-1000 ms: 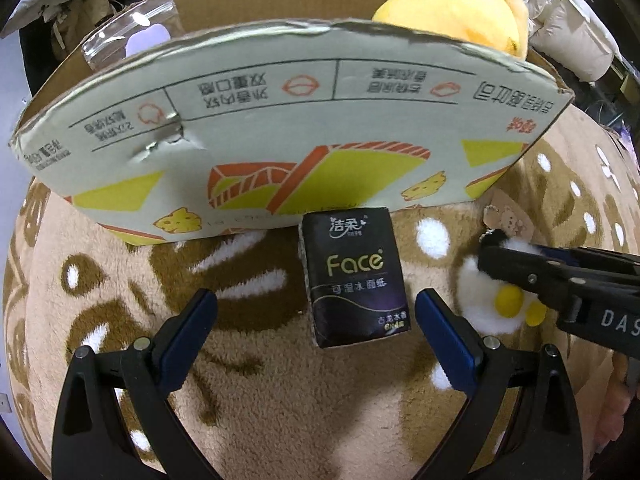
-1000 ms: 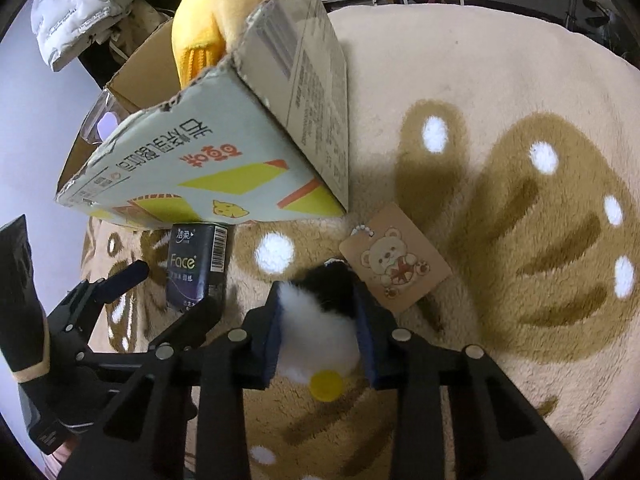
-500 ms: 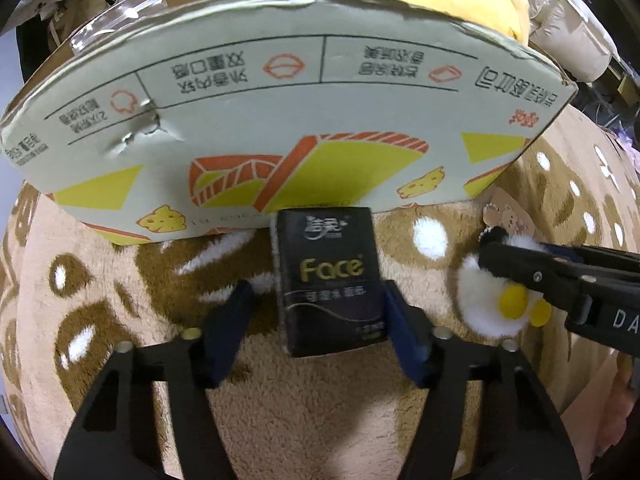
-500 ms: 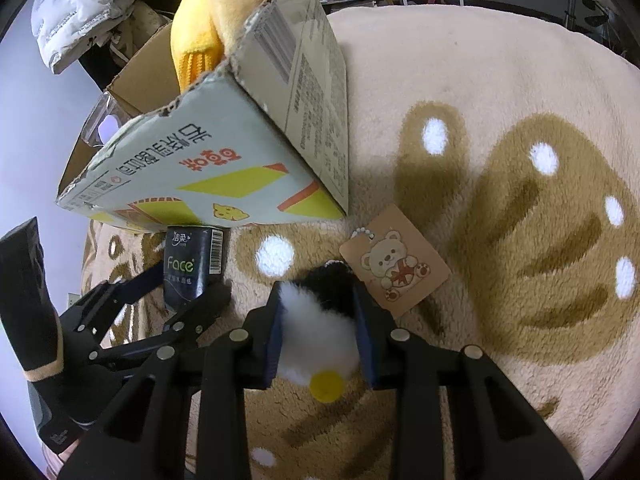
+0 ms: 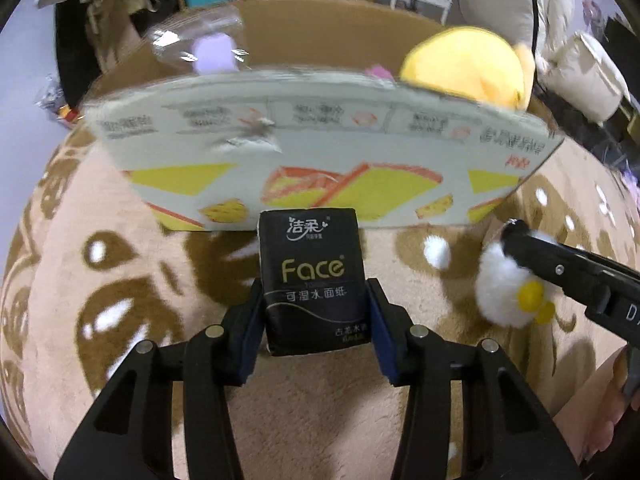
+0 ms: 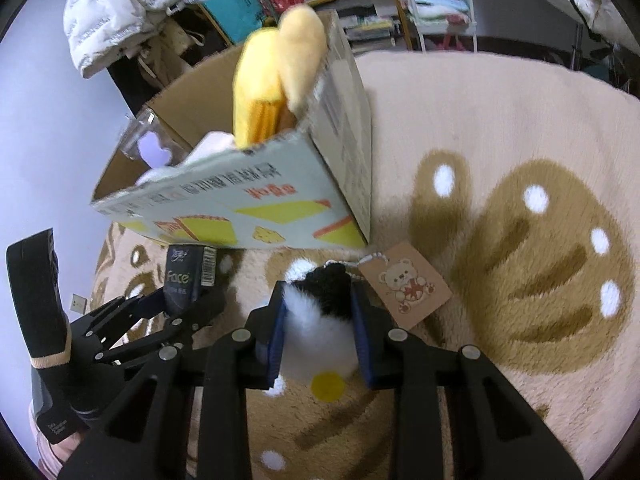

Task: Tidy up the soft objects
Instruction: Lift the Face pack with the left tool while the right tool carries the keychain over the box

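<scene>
A black "Face" tissue pack point(image 5: 312, 248) stands upright on the rug in front of the cardboard box point(image 5: 320, 152). My left gripper point(image 5: 315, 292) has a blue pad against each side of the pack, and its jaws are closing on it. In the right wrist view, my right gripper point(image 6: 319, 296) is shut on a small white and black plush toy point(image 6: 320, 328) with yellow feet. Its paper bear tag point(image 6: 406, 284) trails on a string to the right. The left wrist view shows the plush toy point(image 5: 500, 292) at the right, in the right gripper point(image 5: 516, 240).
The open cardboard box point(image 6: 240, 204) holds a big yellow plush point(image 6: 276, 76) and a clear bag with a purple shape point(image 6: 154, 152). A beige and brown patterned rug point(image 6: 520, 240) covers the floor. Shelves, bags and a white jacket point(image 6: 116, 8) crowd the back.
The left jaws have come in from wide open around the tissue pack to pressing on its sides. The right gripper still holds the plush and has risen slightly.
</scene>
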